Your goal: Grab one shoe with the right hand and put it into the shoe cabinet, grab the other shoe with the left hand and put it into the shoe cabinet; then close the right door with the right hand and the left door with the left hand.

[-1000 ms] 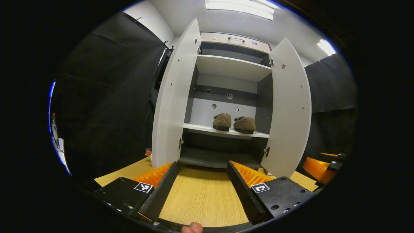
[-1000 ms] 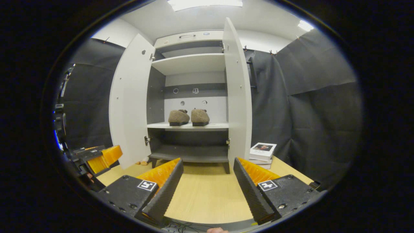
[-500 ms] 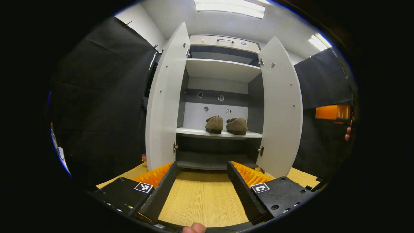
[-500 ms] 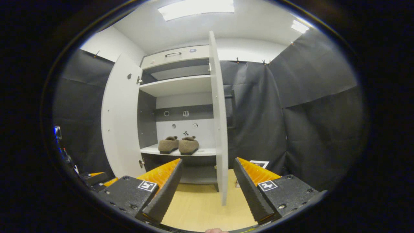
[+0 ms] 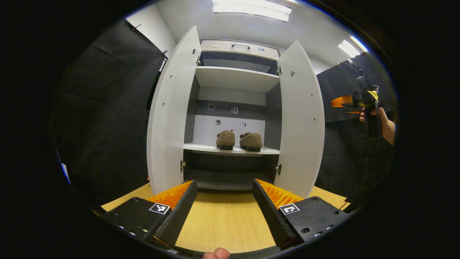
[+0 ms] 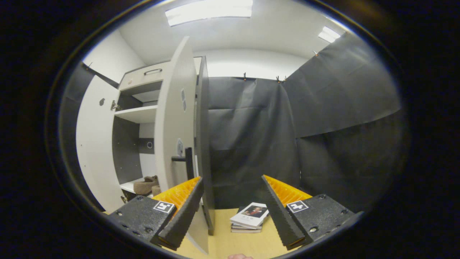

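Observation:
Two brown fuzzy shoes sit side by side on the middle shelf of the white shoe cabinet. Both doors stand open: the left door and the right door. My left gripper is open and empty above the wooden table, facing the cabinet. My right gripper is open and empty, raised to the right of the right door, looking at its outer face and black handle. One shoe peeks past that door. In the left gripper view the right gripper is held by a hand.
A small stack of books lies on the wooden table to the right of the cabinet. Black cloth walls surround the booth. A lower shelf lies under the shoes, an upper shelf above them.
My right gripper has risen and swung right, from facing the cabinet's inside to the outer side of the right door. My left gripper drifted slightly. Shoes and doors have not moved.

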